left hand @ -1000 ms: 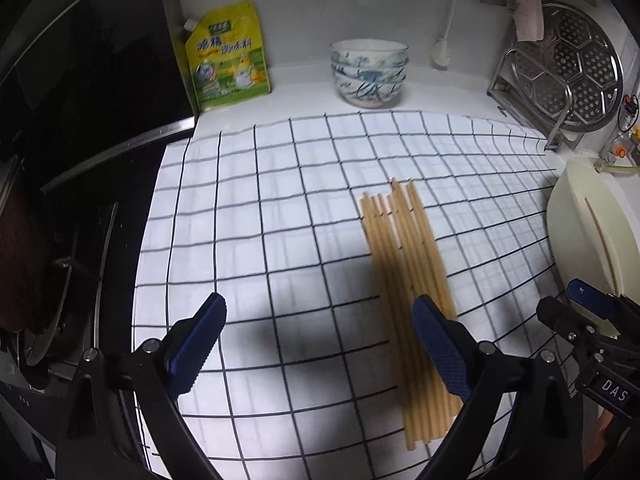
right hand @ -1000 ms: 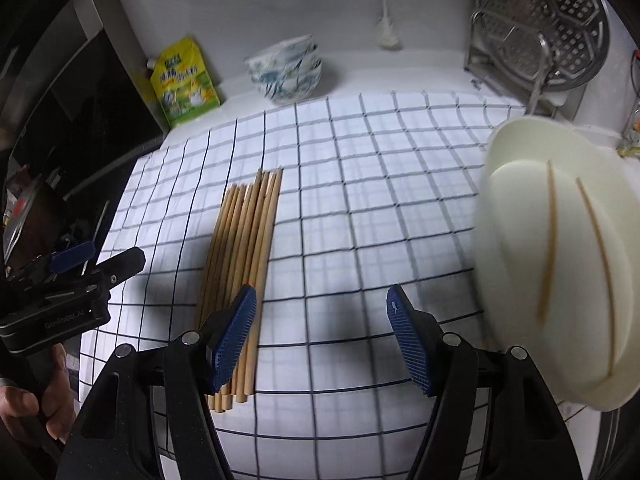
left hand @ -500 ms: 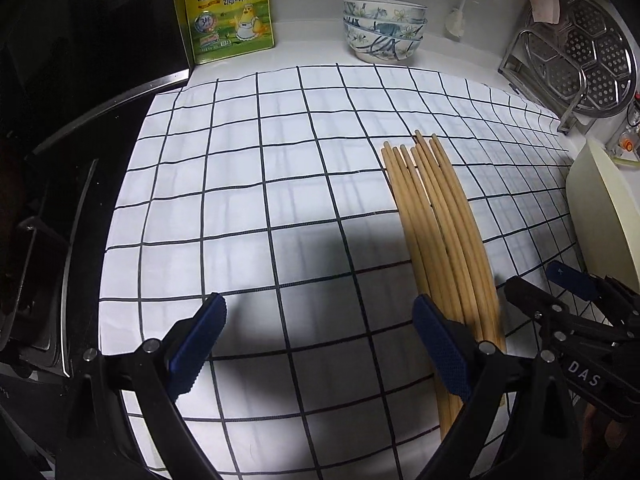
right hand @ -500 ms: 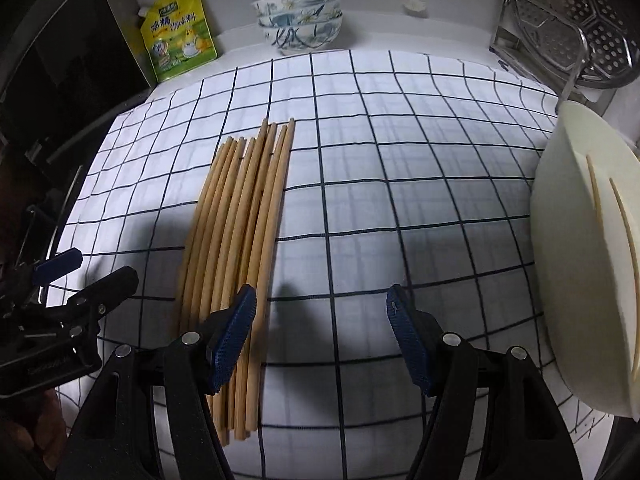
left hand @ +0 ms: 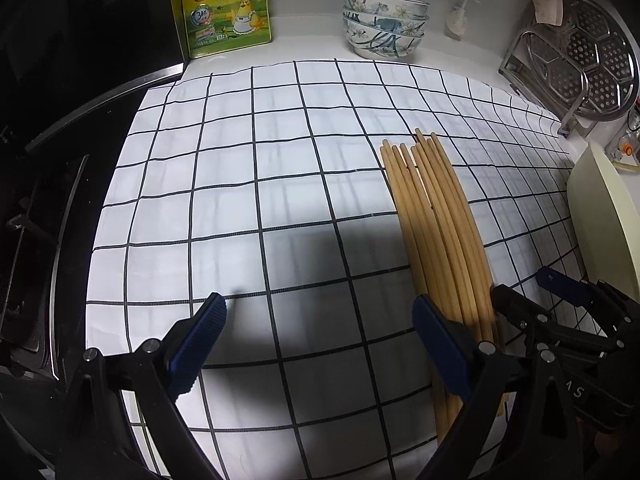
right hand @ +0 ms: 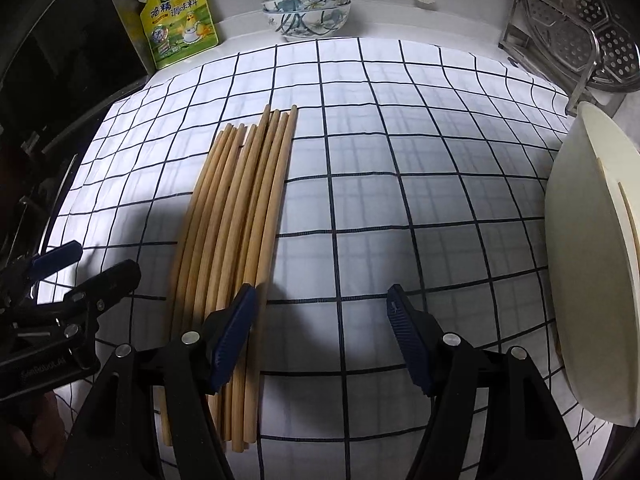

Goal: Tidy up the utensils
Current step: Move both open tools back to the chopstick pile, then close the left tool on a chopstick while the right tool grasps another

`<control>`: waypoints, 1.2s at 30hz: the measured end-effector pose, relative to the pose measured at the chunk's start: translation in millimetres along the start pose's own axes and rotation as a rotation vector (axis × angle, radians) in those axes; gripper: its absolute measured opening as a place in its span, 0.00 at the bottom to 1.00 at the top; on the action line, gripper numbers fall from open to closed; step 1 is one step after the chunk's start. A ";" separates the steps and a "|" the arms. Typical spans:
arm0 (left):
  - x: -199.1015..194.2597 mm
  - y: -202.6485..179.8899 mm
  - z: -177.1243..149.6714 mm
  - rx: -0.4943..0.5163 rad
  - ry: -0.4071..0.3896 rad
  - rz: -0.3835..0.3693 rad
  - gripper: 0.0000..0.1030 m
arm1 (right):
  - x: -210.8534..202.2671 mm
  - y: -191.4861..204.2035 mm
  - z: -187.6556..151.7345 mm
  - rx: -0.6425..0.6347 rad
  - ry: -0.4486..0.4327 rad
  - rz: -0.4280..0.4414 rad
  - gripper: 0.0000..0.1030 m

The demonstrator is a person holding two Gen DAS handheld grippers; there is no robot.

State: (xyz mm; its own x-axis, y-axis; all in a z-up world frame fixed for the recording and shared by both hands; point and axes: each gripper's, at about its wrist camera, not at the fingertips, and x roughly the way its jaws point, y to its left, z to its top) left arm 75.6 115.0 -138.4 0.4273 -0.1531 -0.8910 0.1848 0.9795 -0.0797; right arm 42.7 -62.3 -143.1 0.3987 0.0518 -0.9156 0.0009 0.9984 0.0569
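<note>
Moved lower and nearer to the checked cloth (left hand: 256, 184) since a second ago, both views now filled by it; bowls and pouch pushed to the top edge. Spread across the counter, white with a dark grid. Beside the cloth's right edge, a cream holder (right hand: 592, 264) with slots. Beyond the cloth's far edge, a stack of patterned bowls (left hand: 384, 32) and a yellow seasoning pouch (left hand: 226, 8). On the cloth, right of its middle, a bundle of wooden chopsticks (left hand: 436, 216) lying side by side. Over the cloth's near part, left gripper (left hand: 320, 344) spread apart, holding nothing; right gripper (right hand: 322, 336) likewise apart, its left pad above the chopsticks' near ends.
</note>
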 end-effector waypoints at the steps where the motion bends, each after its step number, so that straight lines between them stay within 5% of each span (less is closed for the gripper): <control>1: 0.2 0.3 0.9 -0.004 -0.001 0.003 0.90 | -0.1 0.5 -0.2 -0.005 0.001 -0.002 0.63; 18: 7.3 -15.2 -2.2 0.030 0.012 -0.042 0.90 | -1.5 -22.3 -1.9 0.034 -0.003 -0.074 0.63; 36: 22.1 -25.8 1.0 0.080 0.063 0.053 0.92 | 0.1 -25.0 -2.0 0.052 -0.013 -0.059 0.63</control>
State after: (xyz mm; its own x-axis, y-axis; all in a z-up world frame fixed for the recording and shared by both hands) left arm 81.2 86.1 -155.6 0.3825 -0.0904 -0.9195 0.2349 0.9720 0.0021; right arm 40.8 -87.3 -145.4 0.4082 -0.0073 -0.9129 0.0721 0.9971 0.0242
